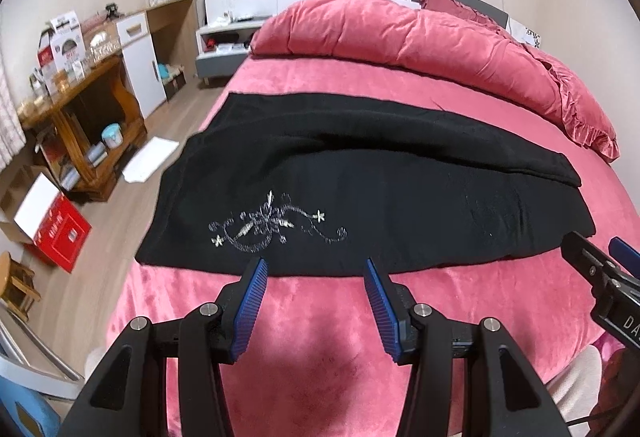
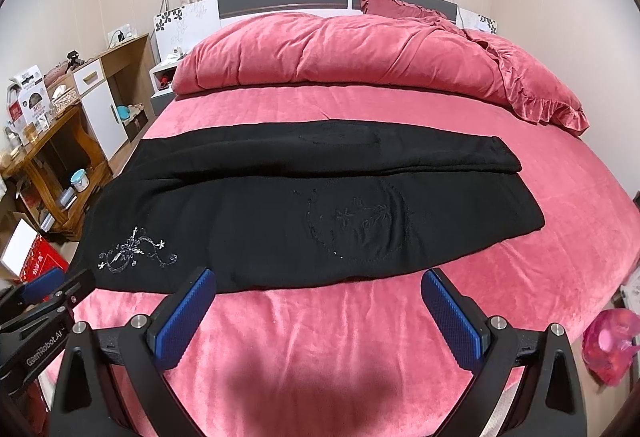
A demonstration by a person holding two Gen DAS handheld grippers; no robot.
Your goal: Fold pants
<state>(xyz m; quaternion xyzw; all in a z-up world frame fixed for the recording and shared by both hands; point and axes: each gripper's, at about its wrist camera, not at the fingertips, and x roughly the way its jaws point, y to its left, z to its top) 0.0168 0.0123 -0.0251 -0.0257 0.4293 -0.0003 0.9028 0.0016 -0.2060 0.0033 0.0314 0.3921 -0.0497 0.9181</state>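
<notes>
My left gripper [image 1: 314, 269] has its two blue fingers [image 1: 252, 301] spread apart with nothing between them, hovering over the bed's near edge at the bottom of the frame. My right gripper [image 2: 318, 281] likewise shows two fingers [image 2: 186, 317] wide apart and empty. Just beyond both lies one pair of black pants [image 2: 312, 205], stretched across the middle of the frame on the one pink bed [image 2: 320, 337], one silver embroidered motif [image 1: 276, 223] at lower left. One rolled pink duvet [image 2: 340, 53] lies beyond.
</notes>
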